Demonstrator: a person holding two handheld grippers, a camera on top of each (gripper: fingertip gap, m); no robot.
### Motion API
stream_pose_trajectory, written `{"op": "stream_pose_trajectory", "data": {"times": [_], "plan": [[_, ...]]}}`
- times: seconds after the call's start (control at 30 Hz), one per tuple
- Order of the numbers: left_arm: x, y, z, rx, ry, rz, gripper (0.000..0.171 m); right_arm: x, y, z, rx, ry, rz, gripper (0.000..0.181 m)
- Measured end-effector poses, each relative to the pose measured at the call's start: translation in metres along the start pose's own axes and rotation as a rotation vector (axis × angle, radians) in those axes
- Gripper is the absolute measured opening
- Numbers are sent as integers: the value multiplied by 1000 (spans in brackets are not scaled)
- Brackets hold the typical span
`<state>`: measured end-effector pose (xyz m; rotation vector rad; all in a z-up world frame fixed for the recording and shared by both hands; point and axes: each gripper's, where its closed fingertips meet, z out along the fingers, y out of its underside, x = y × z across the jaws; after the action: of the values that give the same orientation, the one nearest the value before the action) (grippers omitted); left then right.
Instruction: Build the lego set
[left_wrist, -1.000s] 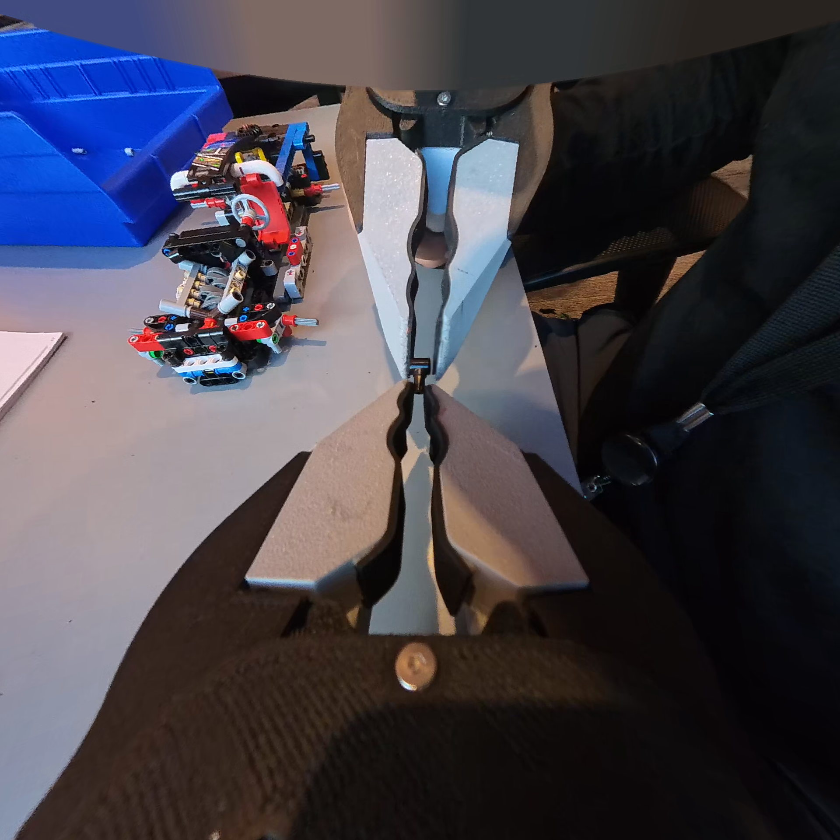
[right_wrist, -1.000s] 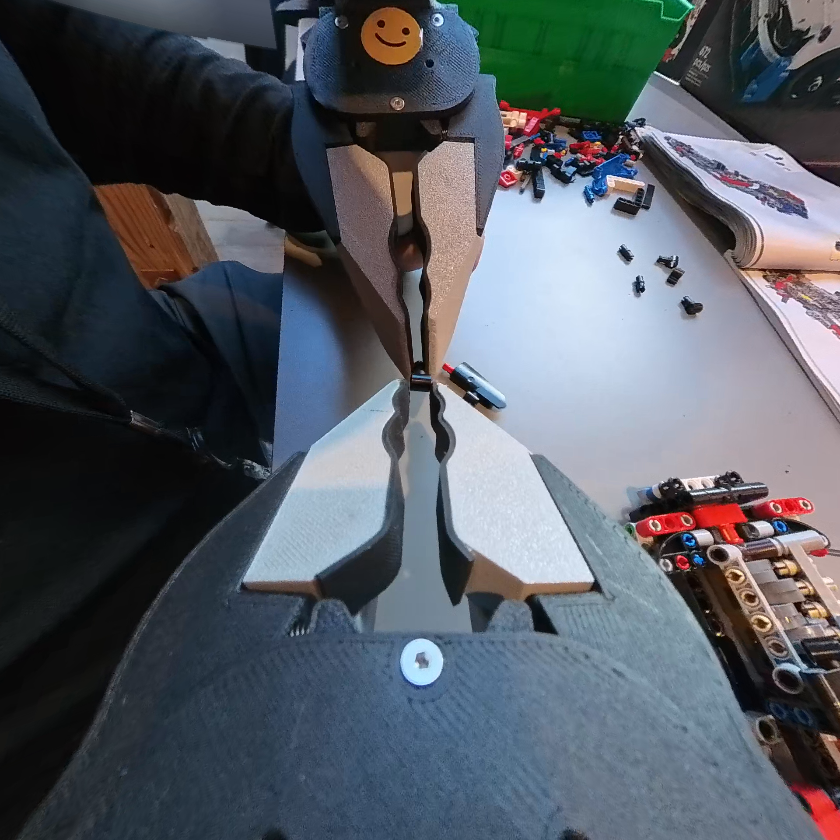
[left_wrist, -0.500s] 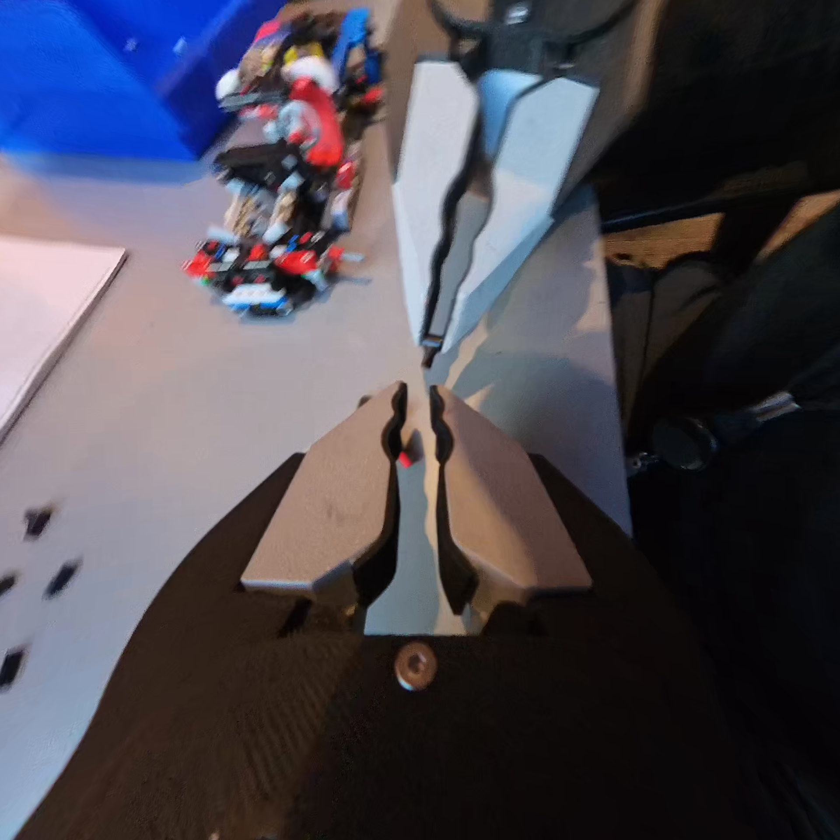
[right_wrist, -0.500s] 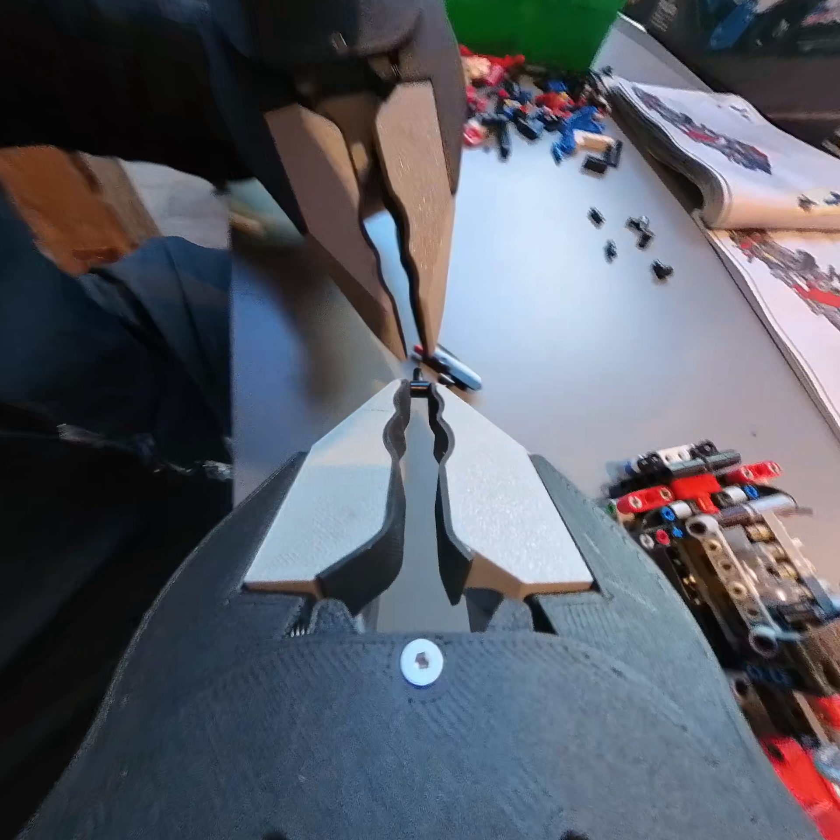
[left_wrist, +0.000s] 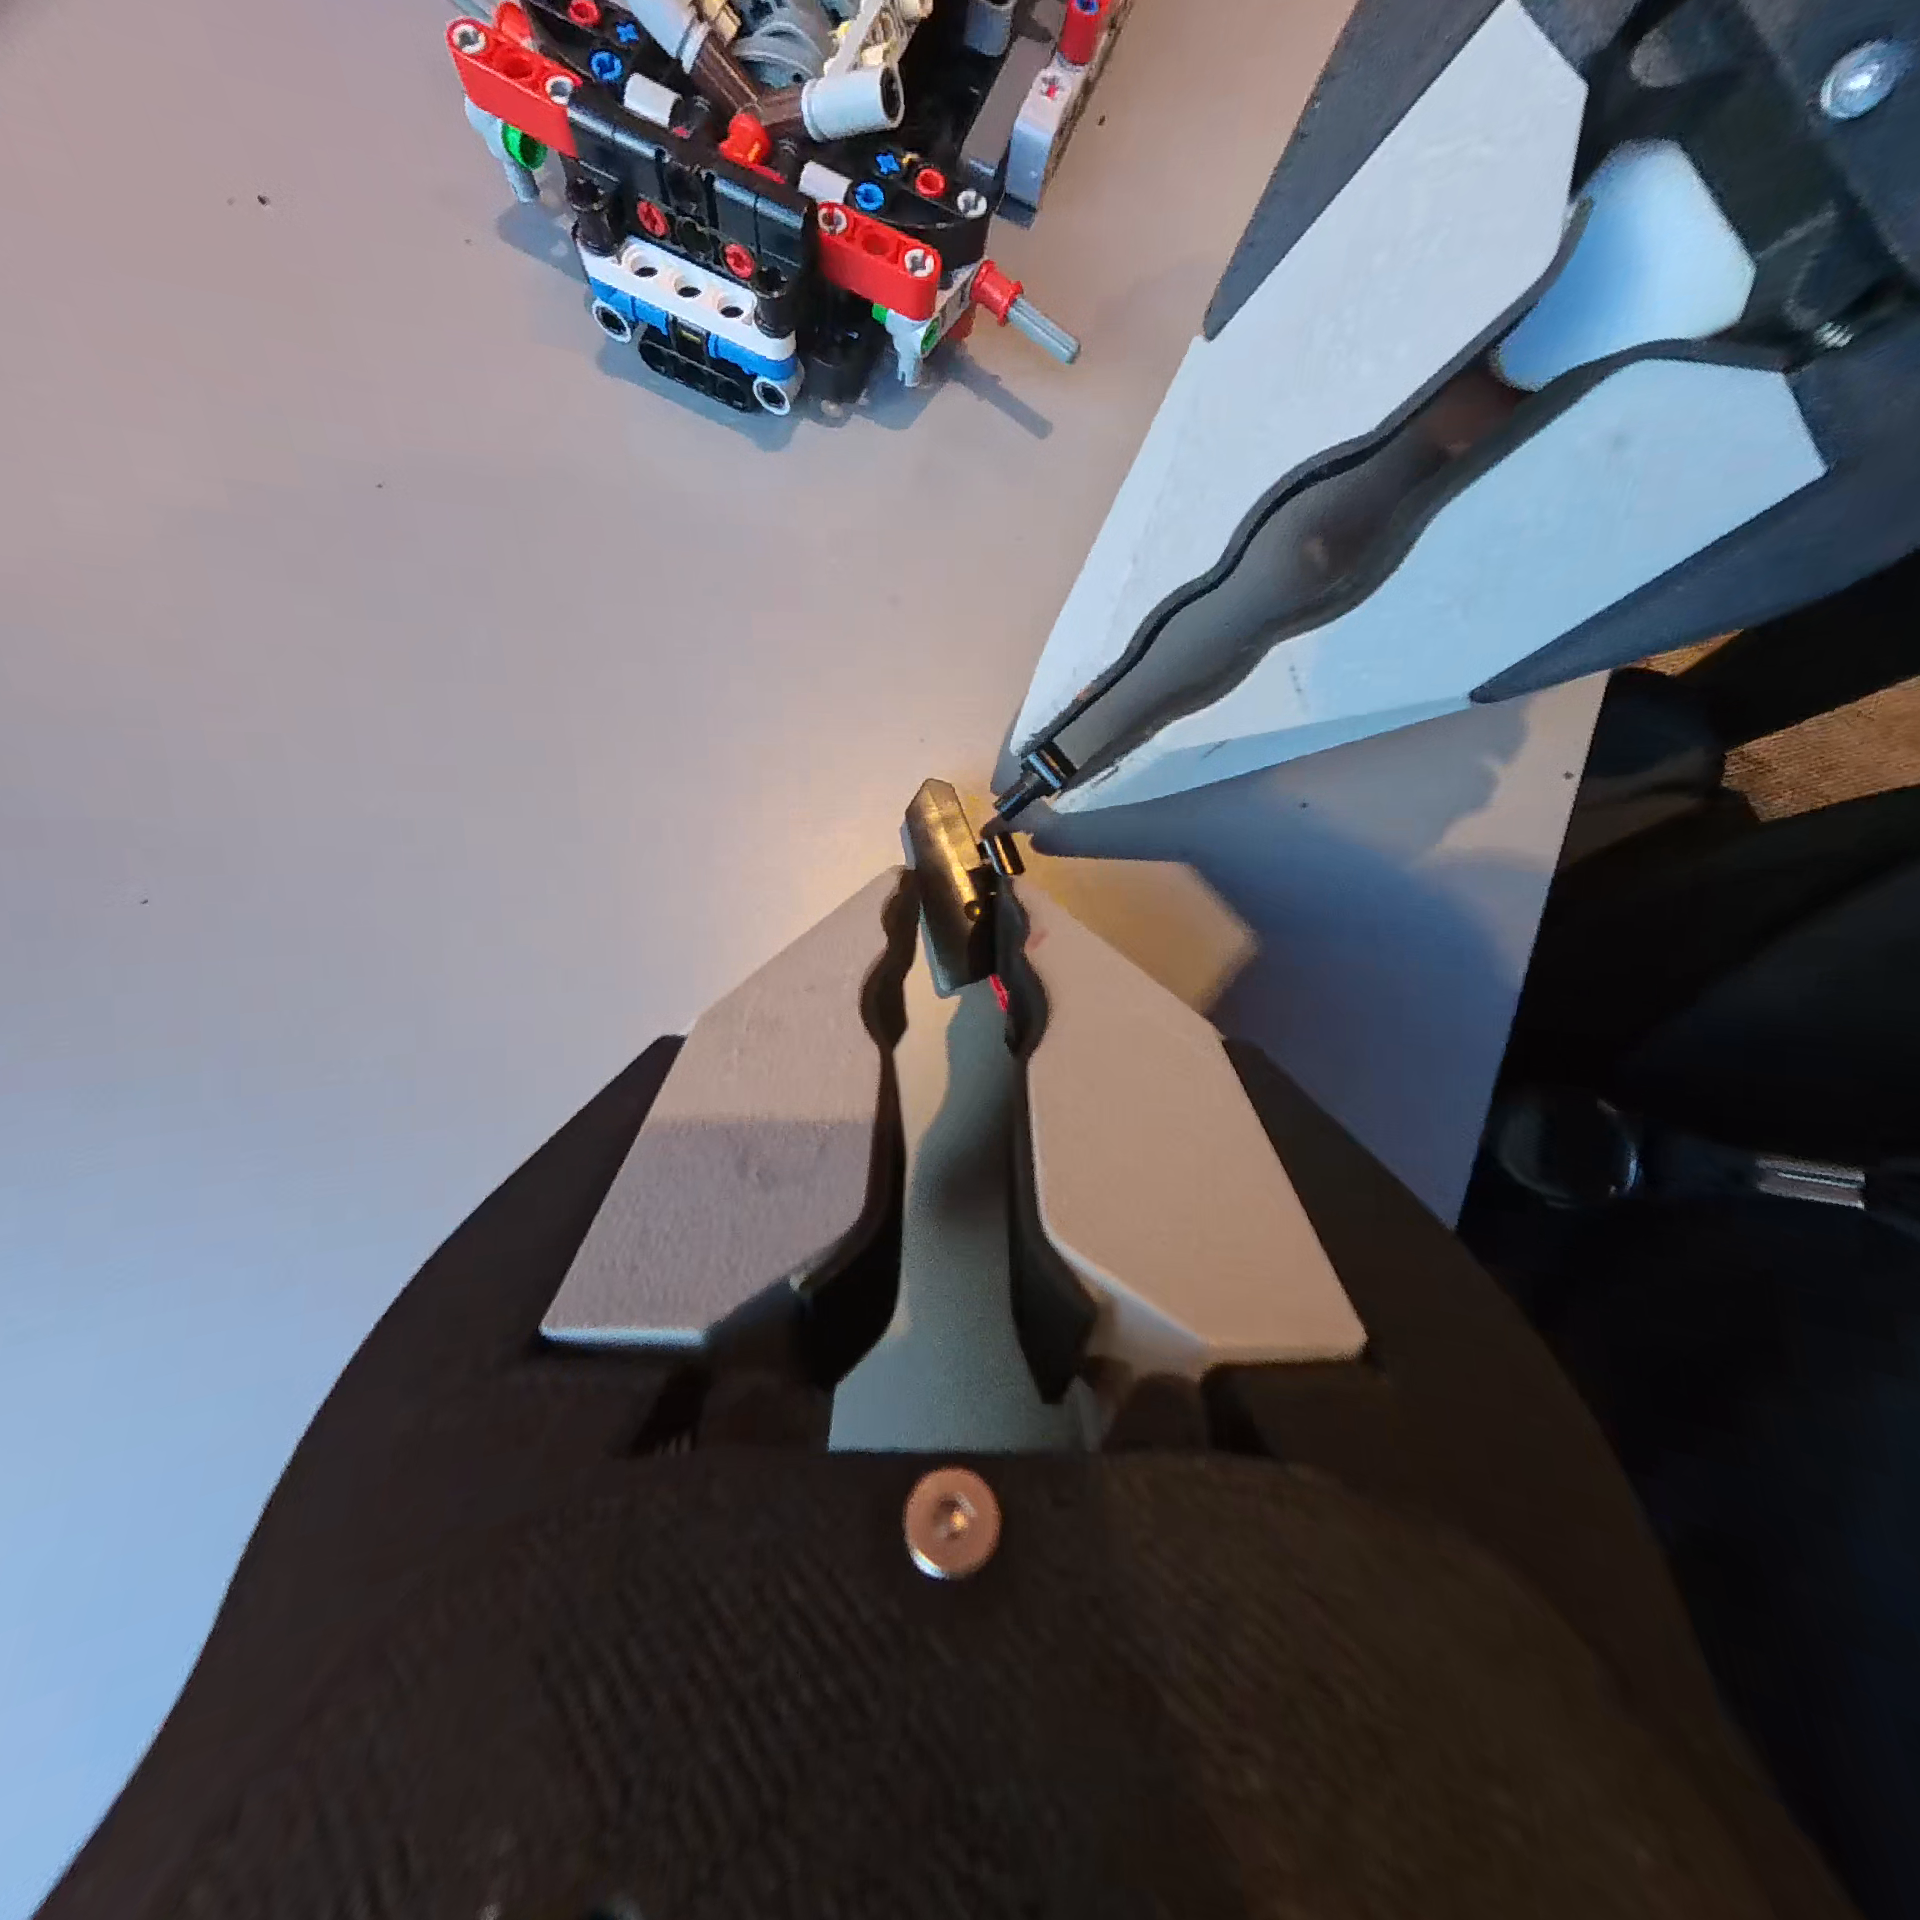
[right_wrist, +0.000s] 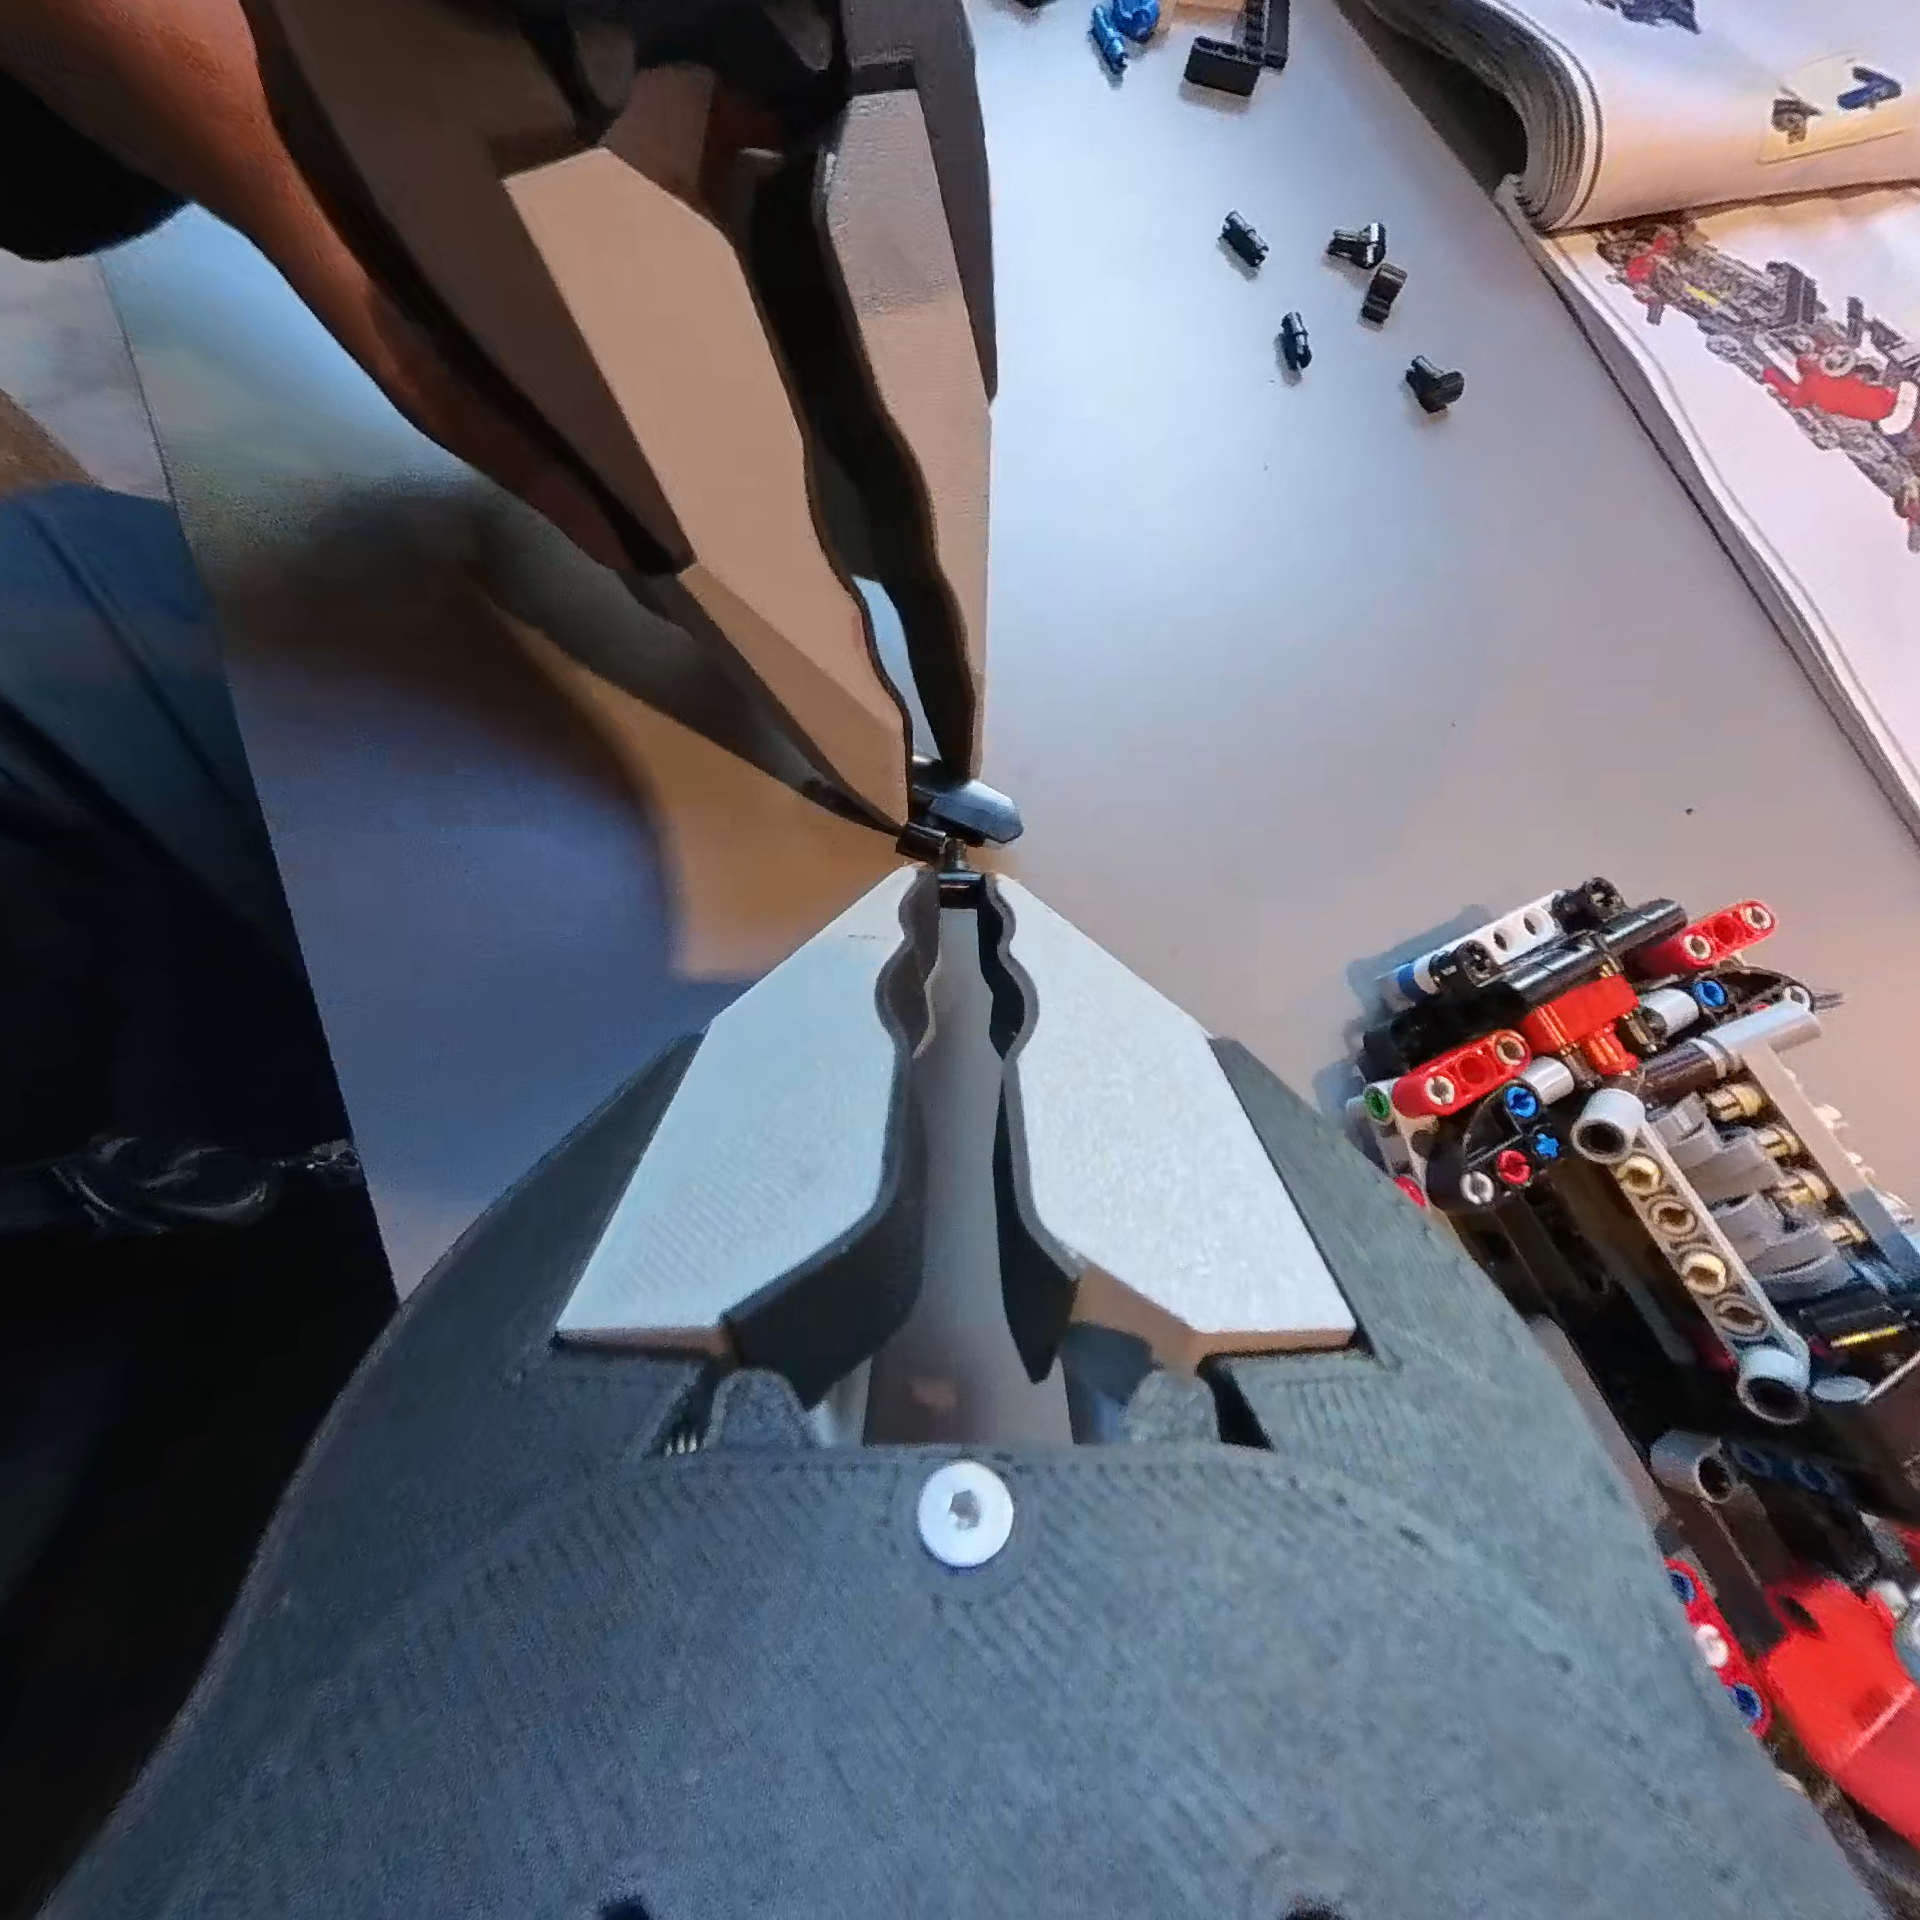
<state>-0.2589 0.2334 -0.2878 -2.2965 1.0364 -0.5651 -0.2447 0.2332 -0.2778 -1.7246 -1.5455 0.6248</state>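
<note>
While the two tools meet tip to tip just above the grey bench (left_wrist: 520, 727), the step in hand appears to be joining a small black pin (left_wrist: 1029, 781) to a short dark piece (left_wrist: 943, 862); the left hand-held gripper (left_wrist: 951, 914) is closed down on that dark piece, which stands up out of its tips with a trace of red showing behind it; just beyond the piece, the right hand-held gripper (left_wrist: 1039, 769) comes in from the side, its jaws pressed nearly together around the pin, whose free end sits against, or a hair short of, the piece's side; the right wrist view shows the same meeting from the other end, the right hand-held gripper (right_wrist: 958, 896) pinching the pin (right_wrist: 956, 883) and the left hand-held gripper (right_wrist: 935, 790) carrying the piece (right_wrist: 971, 808) just past it; the next move, by this reading, calls for lining the pin with its hole and pressing straight along its axis, grips held firm so that neither part twists or springs loose; beyond the dark piece, the half-built model (left_wrist: 748, 177) of red, black, white and blue parts rests on the bench; farther still, loose black pins (right_wrist: 1340, 301) lie scattered near an open instruction booklet (right_wrist: 1714, 125).
</note>
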Motion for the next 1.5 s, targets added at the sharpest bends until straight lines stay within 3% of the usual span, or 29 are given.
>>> {"op": "stream_pose_trajectory", "data": {"times": [0.23, 0.37, 0.67, 0.8, 0.93, 1.07, 1.5], "plan": [[2, -4, -1, 115, 208, -248, 8, 2, 1, 3, -12, 7, 5, 5], [-1, -5, -2, 121, 236, -288, 6, 3, 0, 4, -17, 18, 6, 5], [-3, -5, -3, 121, 178, -215, 10, 4, 4, 7, -50, 14, 31, 5], [-4, -6, -12, 109, 118, -115, 23, 4, 4, 8, -49, 17, 20, 5], [7, -8, -17, 95, 93, -21, 22, -1, 3, 7, -43, 1, 17, 5], [10, 5, -2, 23, 24, 66, 20, -4, 2, 6, -37, -12, 16, 5], [13, 3, -1, 111, 72, -45, 14, -7, 2, 1, -19, 6, 9, 5]]}}
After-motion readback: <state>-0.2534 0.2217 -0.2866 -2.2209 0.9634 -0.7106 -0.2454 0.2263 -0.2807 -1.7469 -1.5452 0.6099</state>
